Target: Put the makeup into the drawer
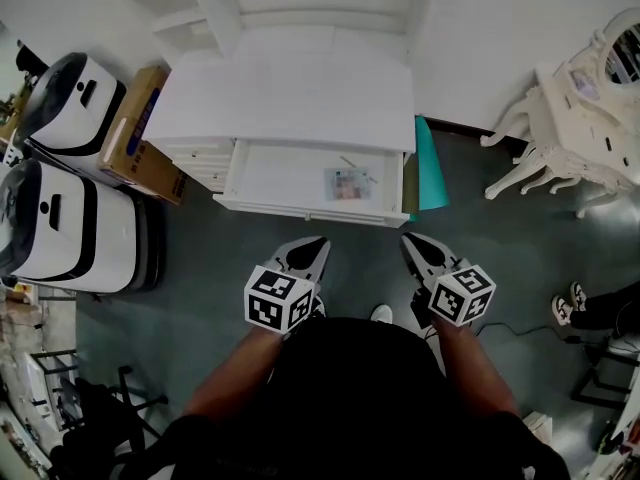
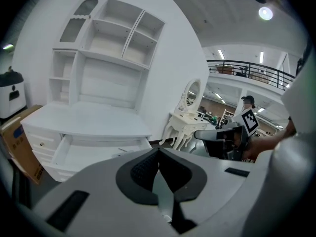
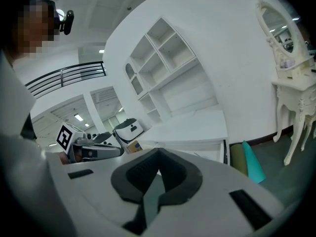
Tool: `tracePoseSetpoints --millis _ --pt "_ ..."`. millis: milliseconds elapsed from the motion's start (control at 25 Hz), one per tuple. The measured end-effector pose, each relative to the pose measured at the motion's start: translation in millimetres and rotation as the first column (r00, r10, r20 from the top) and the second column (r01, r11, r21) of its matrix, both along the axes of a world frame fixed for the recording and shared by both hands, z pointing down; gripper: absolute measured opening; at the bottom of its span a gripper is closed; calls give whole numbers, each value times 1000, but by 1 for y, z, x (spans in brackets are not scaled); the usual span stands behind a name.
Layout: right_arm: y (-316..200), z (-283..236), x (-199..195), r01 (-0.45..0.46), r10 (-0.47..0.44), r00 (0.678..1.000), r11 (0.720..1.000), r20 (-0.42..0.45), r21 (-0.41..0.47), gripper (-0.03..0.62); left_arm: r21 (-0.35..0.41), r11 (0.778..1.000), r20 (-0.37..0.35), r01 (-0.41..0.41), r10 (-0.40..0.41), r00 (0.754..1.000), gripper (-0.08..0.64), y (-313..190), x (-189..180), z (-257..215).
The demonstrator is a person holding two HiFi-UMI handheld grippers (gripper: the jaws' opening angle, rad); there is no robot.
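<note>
The white desk's drawer (image 1: 300, 211) stands pulled out. Inside it lie a flat makeup packet (image 1: 347, 183) and a thin stick (image 1: 353, 162). My left gripper (image 1: 319, 241) and right gripper (image 1: 407, 238) hover side by side over the floor just in front of the drawer, both pointing at it. Each has its jaws shut with nothing between them. In the left gripper view the left gripper (image 2: 158, 152) faces the drawer (image 2: 94, 154), with the right gripper (image 2: 217, 135) beside it. In the right gripper view the right gripper (image 3: 158, 152) faces the desk's right end.
The desk top (image 1: 290, 93) is bare, with a shelf unit behind it. A cardboard box (image 1: 140, 128) and two white machines (image 1: 70, 103) stand at the left. A teal roll (image 1: 432, 163) leans by the desk's right side. A white vanity table (image 1: 580, 118) is at the far right.
</note>
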State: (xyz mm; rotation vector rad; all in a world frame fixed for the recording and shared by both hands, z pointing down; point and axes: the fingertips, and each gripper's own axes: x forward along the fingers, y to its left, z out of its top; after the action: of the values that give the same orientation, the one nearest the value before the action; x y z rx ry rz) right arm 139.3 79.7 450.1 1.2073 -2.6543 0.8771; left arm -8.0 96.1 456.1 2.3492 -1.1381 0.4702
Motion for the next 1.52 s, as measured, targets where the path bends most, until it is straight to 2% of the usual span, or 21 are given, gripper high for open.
tracePoseSetpoints --millis 480,1520 --pt "23 7 6 21 -21 1000 1000 6 -12 28 -31 999 41 -29 30 999 11 24 18 9" --pt "33 9 -2 62 -62 998 998 -17 -2 26 -11 1000 35 -20 21 999 11 25 16 4"
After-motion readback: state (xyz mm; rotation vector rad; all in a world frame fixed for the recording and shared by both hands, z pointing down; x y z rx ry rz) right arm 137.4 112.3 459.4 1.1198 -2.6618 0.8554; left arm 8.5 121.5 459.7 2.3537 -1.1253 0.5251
